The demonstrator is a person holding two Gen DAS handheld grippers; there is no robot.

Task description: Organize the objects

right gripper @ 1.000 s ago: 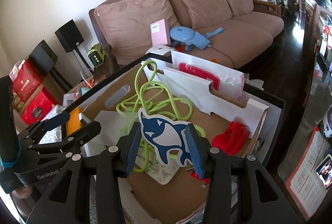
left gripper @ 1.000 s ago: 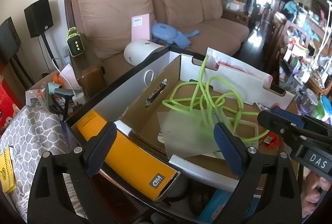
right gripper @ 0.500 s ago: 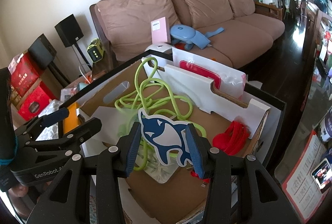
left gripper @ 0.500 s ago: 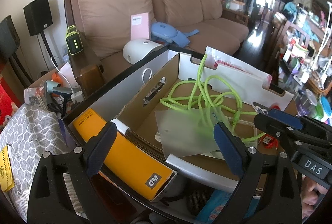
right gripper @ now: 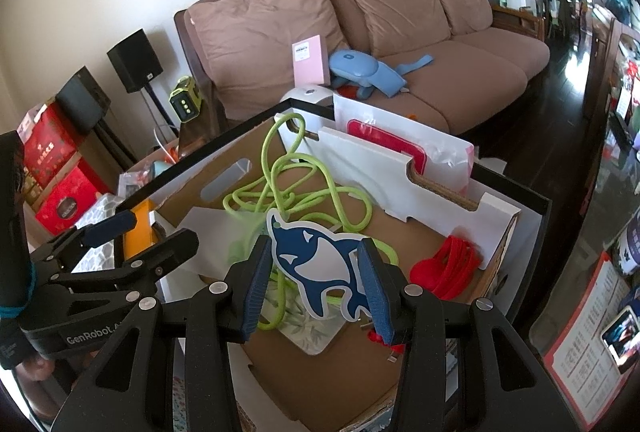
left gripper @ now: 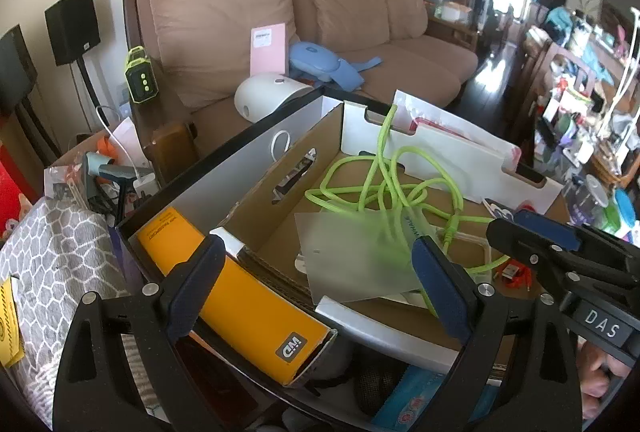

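Note:
My right gripper (right gripper: pixel 316 282) is shut on a flat blue-and-white whale cutout (right gripper: pixel 316 264) and holds it over an open cardboard box (right gripper: pixel 496 220). In the box lie a tangled neon-green cable (right gripper: pixel 280 188), a frosted plastic sheet (left gripper: pixel 352 256) and a coiled red cable (right gripper: pixel 448 266). My left gripper (left gripper: pixel 316 284) is open and empty above the box's near-left corner, over the plastic sheet. It shows at the left of the right wrist view (right gripper: pixel 132 236). The right gripper shows at the right of the left wrist view (left gripper: pixel 560 252).
A yellow-orange box (left gripper: pixel 224 292) stands between the cardboard box and the black outer tray (left gripper: pixel 240 136). A white bag with a red panel (right gripper: pixel 400 148) leans at the far side. Behind is a brown sofa (right gripper: pixel 400 32) with a pink card (right gripper: pixel 310 64), blue device (right gripper: pixel 360 68) and white device (left gripper: pixel 272 96).
Both grippers have drifted only slightly; the right still holds the whale cutout at about the same place. The left stays open.

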